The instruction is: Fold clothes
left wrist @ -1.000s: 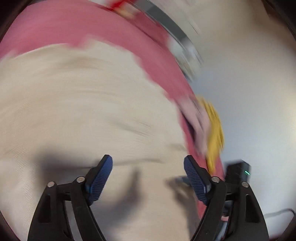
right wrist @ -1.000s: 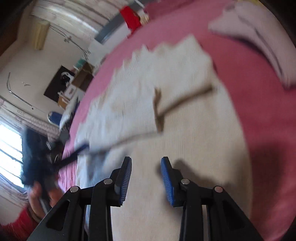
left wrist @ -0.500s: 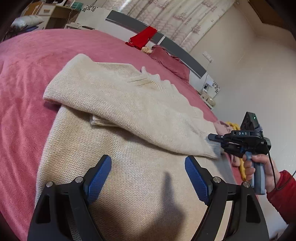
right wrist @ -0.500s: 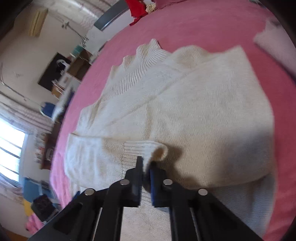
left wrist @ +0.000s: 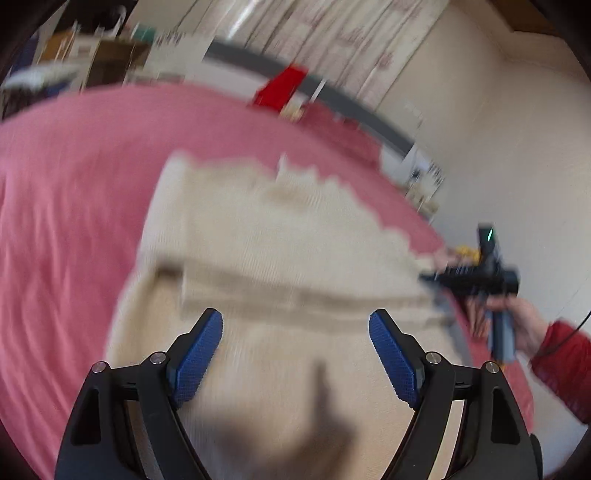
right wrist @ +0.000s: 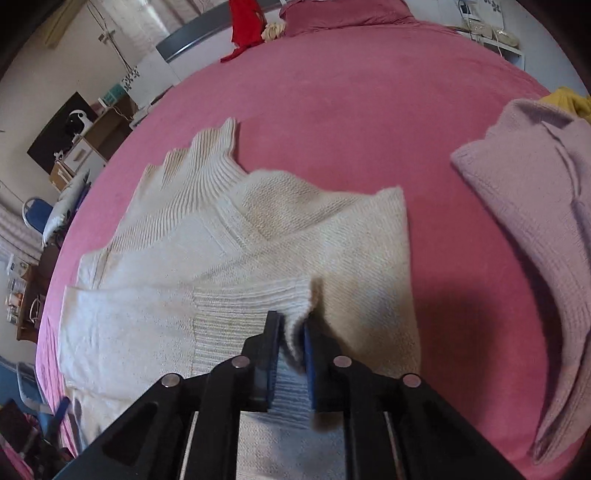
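A cream knit sweater (right wrist: 229,236) lies spread on the pink bed (right wrist: 351,96), its ribbed collar toward the headboard. One sleeve is folded across the body. My right gripper (right wrist: 290,332) is shut on that sleeve's ribbed cuff (right wrist: 255,299), low over the sweater's right side. In the blurred left wrist view the same sweater (left wrist: 280,236) fills the middle, and my left gripper (left wrist: 295,332) hovers open above its lower part with nothing between the fingers. The right gripper (left wrist: 439,280) shows at the sweater's right edge, held by a hand in a red sleeve.
A folded lilac sweater (right wrist: 535,206) lies on the bed to the right, with a yellow garment (right wrist: 569,101) behind it. A red cloth (right wrist: 245,22) and a pillow sit at the headboard. Shelves and a blue chair (right wrist: 35,216) stand beyond the bed's left side.
The right gripper, shut on the cuff, has carried the sleeve a little further across the sweater's body. The left gripper stays open and has swung, blurring its view.
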{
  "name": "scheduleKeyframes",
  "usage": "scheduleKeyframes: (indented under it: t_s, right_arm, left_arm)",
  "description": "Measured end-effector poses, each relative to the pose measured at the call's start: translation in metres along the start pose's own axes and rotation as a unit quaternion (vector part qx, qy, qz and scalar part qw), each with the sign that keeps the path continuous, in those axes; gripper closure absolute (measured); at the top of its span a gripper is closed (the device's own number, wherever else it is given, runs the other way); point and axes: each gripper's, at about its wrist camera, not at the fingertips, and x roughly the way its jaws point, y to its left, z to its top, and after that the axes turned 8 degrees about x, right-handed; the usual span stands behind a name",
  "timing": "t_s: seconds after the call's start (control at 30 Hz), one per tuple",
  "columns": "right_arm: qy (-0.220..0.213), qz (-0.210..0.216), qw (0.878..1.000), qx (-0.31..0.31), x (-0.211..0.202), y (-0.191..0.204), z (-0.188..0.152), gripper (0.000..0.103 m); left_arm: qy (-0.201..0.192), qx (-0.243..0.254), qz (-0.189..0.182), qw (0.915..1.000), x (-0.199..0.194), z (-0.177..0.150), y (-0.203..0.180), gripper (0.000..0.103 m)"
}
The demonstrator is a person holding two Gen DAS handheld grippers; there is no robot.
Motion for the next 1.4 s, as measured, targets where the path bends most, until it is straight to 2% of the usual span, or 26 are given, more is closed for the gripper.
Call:
scheduleKeyframes:
  t_s: [0.03,0.1,0.2,0.23,0.3,0.33,0.4,0.43,0.47,0.5,0.57,0.63,0.7,0.73,0.77,0.83,0.9,0.93,0.97,1.0,1.03,1.1,1.17,1.23,1.27,1.4]
  right_arm:
    - [-0.012,0.002,1.000,-0.009,-0.005,0.006,-0.002,0.078]
    - [-0.037,0.006,0.999,-0.027,-0.015,0.018,-0.006,0.078]
    - [-0.073,0.012,0.996,-0.055,-0.031,0.037,-0.012,0.078]
    - [-0.079,0.014,0.994,-0.069,-0.032,0.044,-0.015,0.078]
    - [-0.051,-0.005,0.989,-0.137,-0.009,0.067,-0.029,0.079]
    - [-0.044,-0.031,0.983,-0.175,0.004,0.076,-0.035,0.080]
    - [-0.027,-0.101,0.963,-0.249,0.033,0.085,-0.047,0.080]
    - [-0.027,-0.108,0.960,-0.257,0.040,0.080,-0.048,0.079]
    - [-0.032,-0.086,0.967,-0.237,0.040,0.068,-0.044,0.079]
    - [-0.034,-0.063,0.975,-0.210,0.040,0.055,-0.039,0.079]
    - [-0.025,-0.020,0.993,-0.117,0.034,0.030,-0.026,0.081]
    - [-0.051,0.000,0.997,-0.054,0.018,0.018,-0.019,0.079]
    - [-0.089,0.013,0.996,-0.023,0.001,0.013,-0.016,0.075]
    - [-0.092,0.027,0.995,-0.032,-0.001,0.015,-0.016,0.076]
    - [-0.077,0.027,0.996,-0.042,0.007,0.019,-0.013,0.076]
    - [-0.023,-0.019,0.998,-0.049,0.028,0.017,-0.019,0.081]
    - [-0.027,-0.019,0.999,-0.040,0.032,0.003,-0.022,0.082]
    - [-0.045,-0.036,0.998,-0.033,0.025,-0.001,-0.022,0.078]
    - [-0.059,-0.086,0.994,-0.029,0.019,-0.005,-0.024,0.078]
    - [-0.071,-0.127,0.989,-0.024,0.012,-0.010,-0.025,0.077]
    - [-0.074,-0.125,0.989,-0.010,0.005,-0.014,-0.027,0.075]
    - [-0.085,-0.063,0.994,0.015,-0.016,-0.018,-0.038,0.075]
    - [-0.073,-0.031,0.997,0.003,-0.022,-0.009,-0.051,0.075]
    - [-0.047,-0.023,0.998,-0.021,-0.014,0.002,-0.056,0.075]
    - [-0.030,-0.020,0.999,-0.038,-0.010,0.009,-0.058,0.075]
    - [0.004,0.006,0.998,-0.054,-0.001,0.011,-0.030,0.075]
  left_arm:
    - [-0.015,0.014,0.009,0.9997,0.001,0.014,-0.003,0.020]
    - [-0.044,0.043,0.028,0.9977,0.003,0.041,-0.007,0.020]
    - [-0.043,0.083,0.048,0.9944,0.035,0.072,-0.008,0.020]
    - [-0.027,0.092,0.051,0.9941,0.050,0.078,-0.006,0.020]
    - [0.019,0.101,0.067,0.9925,0.080,0.081,0.002,0.020]
    - [0.054,0.105,0.092,0.9887,0.095,0.076,0.013,0.020]
    - [0.124,0.114,0.143,0.9752,0.124,0.066,0.036,0.020]
    - [0.107,0.110,0.126,0.9801,0.119,0.064,0.043,0.020]
    - [0.088,0.106,0.106,0.9848,0.114,0.062,0.049,0.020]
    - [0.085,0.097,0.096,0.9869,0.112,0.063,0.053,0.020]
    - [0.087,0.089,0.083,0.9888,0.110,0.065,0.058,0.020]
    - [0.085,0.096,0.078,0.9887,0.104,0.072,0.054,0.020]
    - [0.047,0.097,0.078,0.9911,0.089,0.077,0.053,0.020]
    - [0.052,0.094,0.091,0.9900,0.091,0.077,0.058,0.017]
    - [0.059,0.091,0.106,0.9885,0.093,0.076,0.063,0.016]
    - [0.071,0.081,0.125,0.9863,0.096,0.078,0.073,0.016]
    - [0.083,0.067,0.135,0.9852,0.098,0.080,0.083,0.015]
    - [0.089,0.057,0.156,0.9820,0.093,0.082,0.088,0.015]
    - [0.096,0.048,0.179,0.9781,0.089,0.084,0.093,0.015]
    - [0.099,0.032,0.184,0.9773,0.083,0.084,0.098,0.015]
    - [0.102,0.016,0.189,0.9765,0.078,0.084,0.102,0.015]
    - [0.081,-0.012,0.183,0.9796,0.061,0.079,0.106,0.015]
    - [0.064,-0.035,0.171,0.9825,0.052,0.074,0.104,0.015]
    - [0.060,-0.050,0.157,0.9844,0.050,0.069,0.098,0.015]
    - [0.070,-0.050,0.155,0.9842,0.053,0.068,0.094,0.015]
    - [0.076,-0.029,0.115,0.9900,0.071,0.083,0.078,0.015]
